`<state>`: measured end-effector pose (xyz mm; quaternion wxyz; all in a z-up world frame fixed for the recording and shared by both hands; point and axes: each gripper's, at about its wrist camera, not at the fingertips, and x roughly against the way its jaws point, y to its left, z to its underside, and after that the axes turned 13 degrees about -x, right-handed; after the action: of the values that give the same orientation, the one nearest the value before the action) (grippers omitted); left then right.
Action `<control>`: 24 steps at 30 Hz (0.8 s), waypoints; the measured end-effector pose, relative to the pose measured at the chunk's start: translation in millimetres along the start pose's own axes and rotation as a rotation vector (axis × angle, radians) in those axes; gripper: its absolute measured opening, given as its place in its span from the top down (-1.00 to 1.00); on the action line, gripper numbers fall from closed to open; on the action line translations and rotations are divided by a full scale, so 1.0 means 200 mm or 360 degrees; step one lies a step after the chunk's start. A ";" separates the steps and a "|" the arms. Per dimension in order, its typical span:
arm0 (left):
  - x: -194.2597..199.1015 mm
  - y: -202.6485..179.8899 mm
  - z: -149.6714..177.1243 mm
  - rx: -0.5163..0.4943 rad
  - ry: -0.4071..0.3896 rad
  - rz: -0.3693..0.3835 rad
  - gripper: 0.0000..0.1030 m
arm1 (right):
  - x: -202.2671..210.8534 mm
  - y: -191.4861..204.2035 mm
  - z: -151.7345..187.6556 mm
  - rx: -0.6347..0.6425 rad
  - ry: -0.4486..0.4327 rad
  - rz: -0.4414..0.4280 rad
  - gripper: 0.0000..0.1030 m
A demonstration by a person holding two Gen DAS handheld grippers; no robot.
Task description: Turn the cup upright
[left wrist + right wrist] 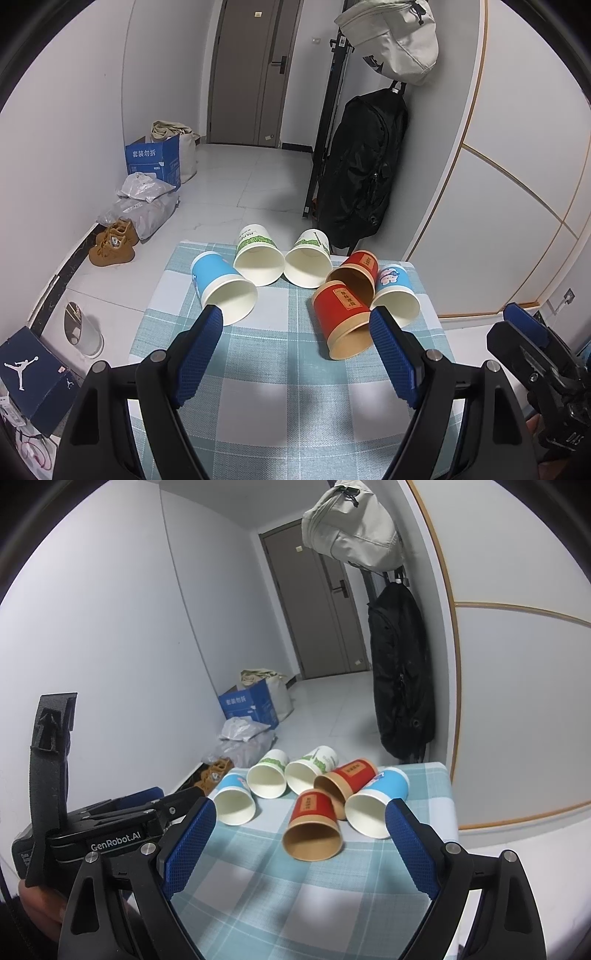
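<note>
Several paper cups lie on their sides on a blue checked tablecloth [288, 369], mouths toward me. At the left lies a blue cup [221, 286], then two green-and-white cups [258, 258] [308, 264], two red cups [341, 317] [356, 273] and a second blue cup [395, 295] at the right. The near red cup [314, 827] and right blue cup [373, 806] also show in the right wrist view. My left gripper [295, 325] is open and empty, just short of the cups. My right gripper [301, 814] is open and empty, to the right of the left one.
The table's right edge stands near a white wall panel [517, 221]. A black backpack [365, 166] hangs beyond the far edge. On the floor to the left lie brown shoes [112, 247], plastic bags, a blue carton [155, 158] and a shoebox [33, 373].
</note>
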<state>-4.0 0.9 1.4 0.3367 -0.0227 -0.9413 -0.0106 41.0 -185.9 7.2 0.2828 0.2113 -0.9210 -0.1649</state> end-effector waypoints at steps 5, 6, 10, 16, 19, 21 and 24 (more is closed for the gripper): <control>0.00 0.00 0.00 0.0006 0.0002 0.0006 -0.52 | 0.00 0.00 0.00 0.0000 0.0002 0.0000 -0.82; 0.00 0.00 0.00 0.0002 0.0002 0.0002 -0.52 | 0.00 0.00 0.00 0.0001 0.0002 0.0000 -0.82; 0.00 0.00 0.00 0.0000 0.0008 0.0007 -0.52 | 0.00 0.00 0.00 0.0002 -0.0003 0.0001 -0.82; 0.00 0.00 0.00 -0.0001 0.0011 0.0005 -0.52 | 0.00 0.00 0.01 0.0005 -0.0004 0.0003 -0.82; 0.00 0.00 0.00 -0.0001 0.0011 0.0007 -0.52 | 0.00 0.00 0.01 0.0003 -0.0004 0.0001 -0.83; 0.00 -0.01 0.00 0.0002 0.0009 0.0016 -0.52 | 0.00 0.00 0.01 0.0005 -0.0004 0.0003 -0.83; -0.01 -0.01 -0.01 -0.0001 0.0010 0.0016 -0.52 | 0.00 0.00 0.01 0.0007 -0.0002 0.0003 -0.83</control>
<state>-1.9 -1.3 1.6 0.3395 -0.0275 -0.9401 -0.0091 40.1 -184.5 5.9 0.2818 0.2110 -0.9217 -0.1627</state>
